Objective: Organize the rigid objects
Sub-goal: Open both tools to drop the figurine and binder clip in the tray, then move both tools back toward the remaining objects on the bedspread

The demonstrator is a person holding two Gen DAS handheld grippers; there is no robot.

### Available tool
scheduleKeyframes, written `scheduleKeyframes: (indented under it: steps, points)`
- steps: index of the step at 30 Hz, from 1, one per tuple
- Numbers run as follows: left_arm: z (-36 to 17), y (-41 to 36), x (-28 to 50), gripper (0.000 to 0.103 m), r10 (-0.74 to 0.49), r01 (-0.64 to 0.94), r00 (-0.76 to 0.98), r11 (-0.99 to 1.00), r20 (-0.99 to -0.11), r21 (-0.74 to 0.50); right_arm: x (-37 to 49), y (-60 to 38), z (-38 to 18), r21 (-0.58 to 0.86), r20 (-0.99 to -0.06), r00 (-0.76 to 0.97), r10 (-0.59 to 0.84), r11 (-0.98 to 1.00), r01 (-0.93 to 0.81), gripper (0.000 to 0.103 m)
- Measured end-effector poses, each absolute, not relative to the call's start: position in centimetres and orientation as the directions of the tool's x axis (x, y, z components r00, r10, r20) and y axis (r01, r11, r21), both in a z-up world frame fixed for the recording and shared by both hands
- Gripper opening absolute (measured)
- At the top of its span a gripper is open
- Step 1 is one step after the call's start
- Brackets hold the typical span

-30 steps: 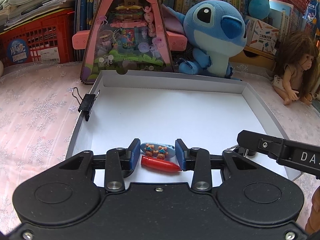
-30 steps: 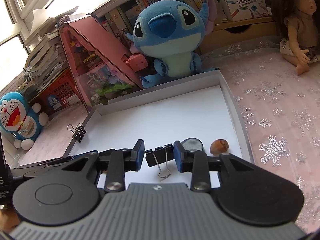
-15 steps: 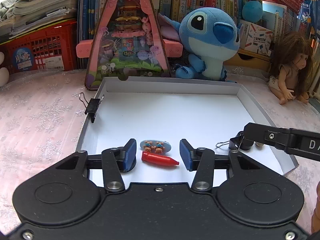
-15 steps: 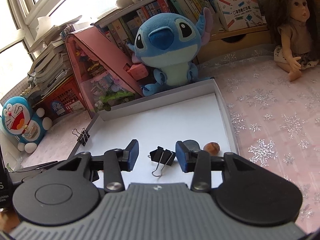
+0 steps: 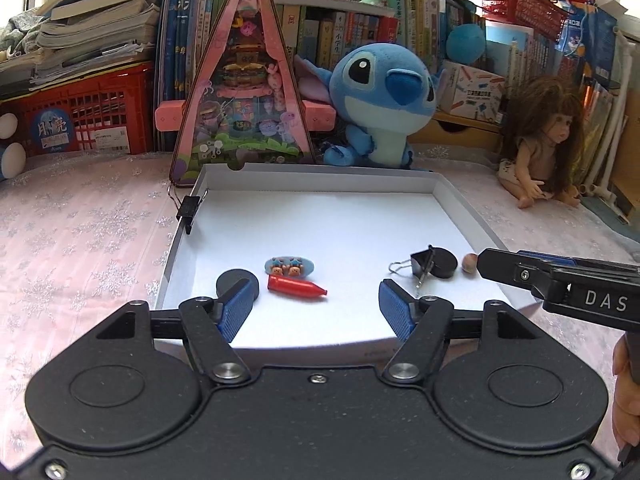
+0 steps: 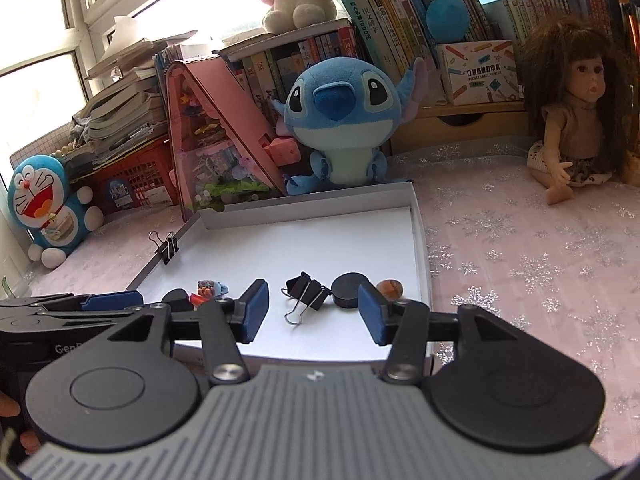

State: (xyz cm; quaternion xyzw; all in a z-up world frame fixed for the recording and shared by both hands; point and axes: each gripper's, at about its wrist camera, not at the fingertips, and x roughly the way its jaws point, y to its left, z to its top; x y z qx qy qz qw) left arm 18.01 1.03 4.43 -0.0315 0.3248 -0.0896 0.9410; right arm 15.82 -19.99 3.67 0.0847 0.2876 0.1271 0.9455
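The left tool (image 5: 316, 304) hangs over the near edge of the white tray (image 5: 460, 208), its blue pads wide apart with nothing between them; its jaws have just been opening. Just beyond it, on the tray floor near the near edge, lie a red crayon (image 5: 297, 288) and, touching its far side, a small oval clip with bear figures (image 5: 289, 267); a black disc (image 5: 232, 280) sits beside them towards the tray's left edge, partly behind the left pad.

The right tool (image 6: 314, 312) is likewise spread and grips nothing (its jaws too have just been opening); ahead of it a black binder clip (image 6: 306, 292) lies on the tray floor, its wire handles pointing back at the tool. Just to the clip's right stands a second black disc (image 6: 352, 290), and beyond that a small brown nut-like piece (image 6: 391, 289) near the tray's right edge.

Another binder clip (image 5: 189, 210) is clamped on the tray's left wall, towards the far left corner. The tray rests on a pink snowflake-patterned cloth (image 6: 520, 264); behind its far edge stand a blue plush toy (image 5: 384, 104) and a pink triangular playhouse (image 5: 244, 96), and a doll (image 6: 572, 112) sits off the far right corner.
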Motion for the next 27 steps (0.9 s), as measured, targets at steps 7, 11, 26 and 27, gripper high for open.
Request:
scheduleKeyframes:
  steps: [7,11,26,27]
  points:
    - [4.3,1.3,14.9,0.069,-0.215,0.168,0.770,0.977,-0.601,-0.134,13.0,-20.5,3.4,0.187,-0.514,0.810,0.282,0.959,-0.215,0.068]
    - [4.1,1.3,13.1,0.069,-0.228,0.179,0.771,0.974,-0.595,-0.141,11.3,-20.7,3.2,0.161,-0.502,0.817,0.284,0.959,-0.234,0.071]
    - [2.5,1.5,6.6,0.069,-0.281,0.248,0.749,0.959,-0.600,-0.140,4.7,-21.7,1.8,0.098,-0.477,0.825,0.302,0.952,-0.291,0.071]
    - [2.4,1.5,6.3,0.069,-0.283,0.250,0.748,0.958,-0.601,-0.139,4.4,-21.7,1.7,0.098,-0.479,0.822,0.306,0.950,-0.297,0.071]
